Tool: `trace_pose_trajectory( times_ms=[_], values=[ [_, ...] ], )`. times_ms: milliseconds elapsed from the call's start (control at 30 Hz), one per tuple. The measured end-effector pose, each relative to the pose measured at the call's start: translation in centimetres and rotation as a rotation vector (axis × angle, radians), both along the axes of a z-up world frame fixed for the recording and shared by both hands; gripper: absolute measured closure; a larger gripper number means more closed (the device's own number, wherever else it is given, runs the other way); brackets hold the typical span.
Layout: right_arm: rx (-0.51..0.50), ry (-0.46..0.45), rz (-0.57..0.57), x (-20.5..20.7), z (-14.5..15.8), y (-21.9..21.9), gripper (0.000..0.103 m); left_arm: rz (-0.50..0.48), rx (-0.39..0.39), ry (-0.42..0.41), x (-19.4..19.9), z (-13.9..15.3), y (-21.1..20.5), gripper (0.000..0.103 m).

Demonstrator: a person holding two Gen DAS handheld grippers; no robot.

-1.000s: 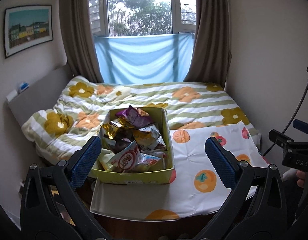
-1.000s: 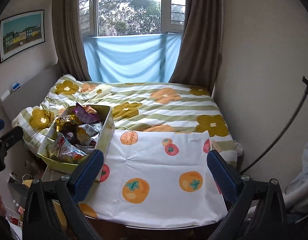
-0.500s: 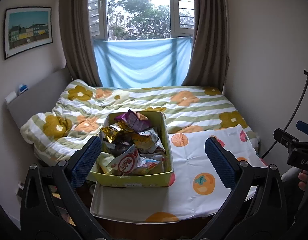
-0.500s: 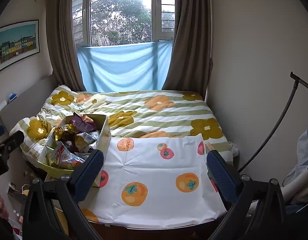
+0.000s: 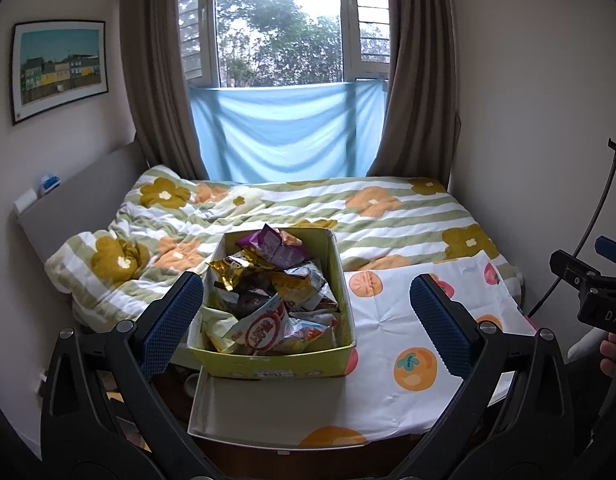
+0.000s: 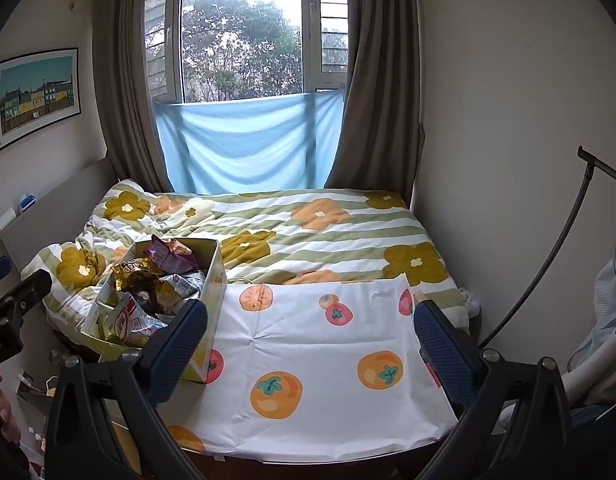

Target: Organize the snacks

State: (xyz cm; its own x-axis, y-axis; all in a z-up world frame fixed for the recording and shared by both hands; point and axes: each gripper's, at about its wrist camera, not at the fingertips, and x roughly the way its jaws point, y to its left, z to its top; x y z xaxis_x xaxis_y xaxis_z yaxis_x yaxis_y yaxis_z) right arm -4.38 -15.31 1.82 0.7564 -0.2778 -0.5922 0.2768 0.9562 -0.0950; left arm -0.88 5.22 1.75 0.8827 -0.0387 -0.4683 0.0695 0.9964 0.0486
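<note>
Soft, even daylight from the window (image 5: pixel 280 28) (blown-out sky), faint shadows, fisheye bending and dark corners.

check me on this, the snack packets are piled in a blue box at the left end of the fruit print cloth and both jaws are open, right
Not quite: the box is yellow-green, not blue, as the left wrist view shows. The rest holds: the snack packets are piled in it at the left end of the fruit print cloth, and the left gripper and right gripper are both open.

Left gripper (image 5: pixel 306 316) and right gripper (image 6: pixel 309 333), jaws wide apart, level, empty.
</note>
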Motion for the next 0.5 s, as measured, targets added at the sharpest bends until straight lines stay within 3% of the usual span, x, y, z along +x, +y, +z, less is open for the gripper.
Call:
trace_pose_trajectory(
  times_ms=[500],
  values=[
    [0.0, -0.015, 0.004, 0.09, 0.42, 0.07, 0.0, 0.013, -0.008, 0.005, -0.01, 0.29, 0.28, 0.0]
  ],
)
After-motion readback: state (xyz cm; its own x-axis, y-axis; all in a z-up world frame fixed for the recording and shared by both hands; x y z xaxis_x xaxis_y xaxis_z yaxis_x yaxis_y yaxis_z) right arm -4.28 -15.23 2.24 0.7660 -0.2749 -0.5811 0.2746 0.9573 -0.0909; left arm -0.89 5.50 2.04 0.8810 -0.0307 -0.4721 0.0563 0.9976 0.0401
